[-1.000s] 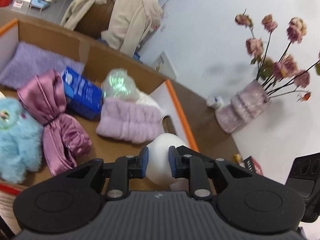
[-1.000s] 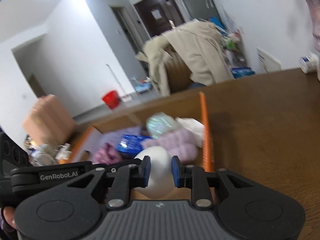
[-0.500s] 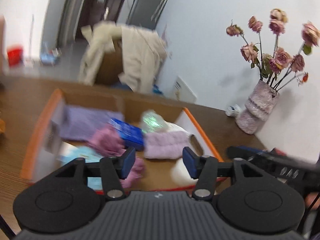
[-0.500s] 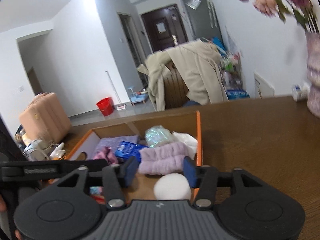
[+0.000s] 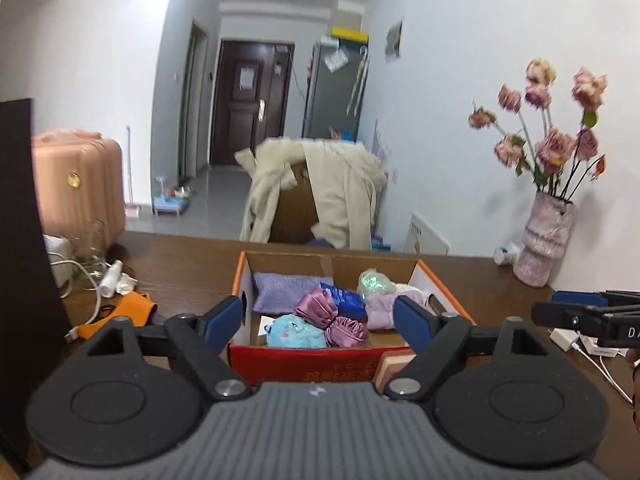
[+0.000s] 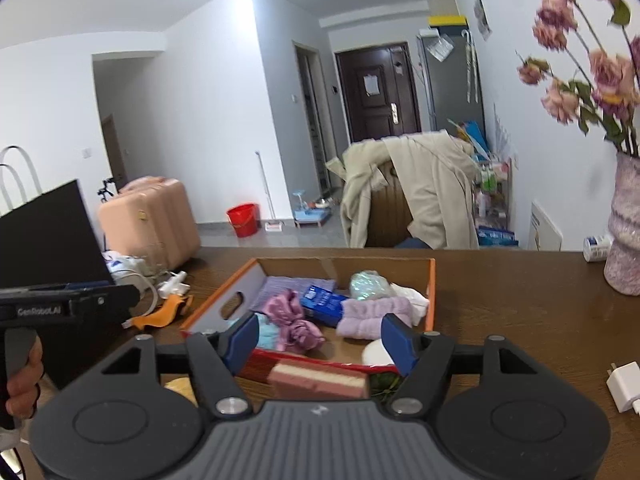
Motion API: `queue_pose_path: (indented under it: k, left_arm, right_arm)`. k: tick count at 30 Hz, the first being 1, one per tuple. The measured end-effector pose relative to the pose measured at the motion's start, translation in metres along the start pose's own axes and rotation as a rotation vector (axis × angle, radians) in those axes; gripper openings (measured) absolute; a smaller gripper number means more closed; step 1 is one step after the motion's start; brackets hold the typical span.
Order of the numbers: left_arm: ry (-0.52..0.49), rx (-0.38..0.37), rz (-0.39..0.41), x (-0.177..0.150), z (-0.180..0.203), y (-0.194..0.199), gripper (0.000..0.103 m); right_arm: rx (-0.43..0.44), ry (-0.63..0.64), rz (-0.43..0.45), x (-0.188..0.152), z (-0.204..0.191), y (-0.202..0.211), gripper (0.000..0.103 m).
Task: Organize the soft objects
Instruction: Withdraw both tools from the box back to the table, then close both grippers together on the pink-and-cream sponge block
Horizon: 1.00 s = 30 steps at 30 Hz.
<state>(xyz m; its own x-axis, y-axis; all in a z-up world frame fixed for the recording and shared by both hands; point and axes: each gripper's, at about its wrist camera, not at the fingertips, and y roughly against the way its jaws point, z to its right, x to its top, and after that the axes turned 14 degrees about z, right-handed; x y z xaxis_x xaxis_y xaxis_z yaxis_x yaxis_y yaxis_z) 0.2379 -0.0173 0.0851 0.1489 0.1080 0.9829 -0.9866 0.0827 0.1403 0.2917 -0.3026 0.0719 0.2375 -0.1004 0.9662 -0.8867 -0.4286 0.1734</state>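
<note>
An orange-rimmed cardboard box (image 5: pixel 240 276) (image 6: pixel 431 292) on the brown table holds soft things: a lilac towel (image 5: pixel 288 290), a pink satin scrunchie (image 5: pixel 332 318) (image 6: pixel 292 320), a blue plush (image 5: pixel 294 332), a blue packet (image 6: pixel 322 300), a lilac headband (image 6: pixel 374 316), an iridescent ball (image 6: pixel 368 284) and a white round object (image 6: pixel 374 354) in the near right corner. A pink sponge (image 6: pixel 318 380) lies on the table in front of the box. My left gripper (image 5: pixel 320 322) and right gripper (image 6: pixel 318 340) are both open and empty, held back from the box.
A vase of dried roses (image 5: pixel 546 240) stands at the table's right. Orange cloth (image 5: pixel 128 312), white cables and a charger (image 6: pixel 626 386) lie around the box. A black bag (image 6: pixel 44 232) stands at left. A chair with a beige coat (image 6: pixel 408 188) is behind the table.
Both grippers were shut on the white round object over the box. They opened, left it in the box's near right corner, and pulled back and up from the box.
</note>
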Motion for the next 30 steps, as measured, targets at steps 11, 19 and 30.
queue_pose_path:
  k: [11,19,30]
  left_arm:
    - [-0.014,0.032,0.099,-0.077,0.019,0.114,0.099]
    - [0.018,0.039,0.030,-0.097,0.017,0.119,0.099]
    - [0.047,0.011,-0.023,-0.097,0.021,0.069,0.098]
  right_arm:
    - [-0.016,0.056,0.072,-0.067,-0.041,0.084,0.079]
    - [0.009,0.000,-0.001,-0.114,-0.051,0.118,0.080]
    - [-0.029,-0.042,-0.021,-0.114,-0.031,0.092,0.080]
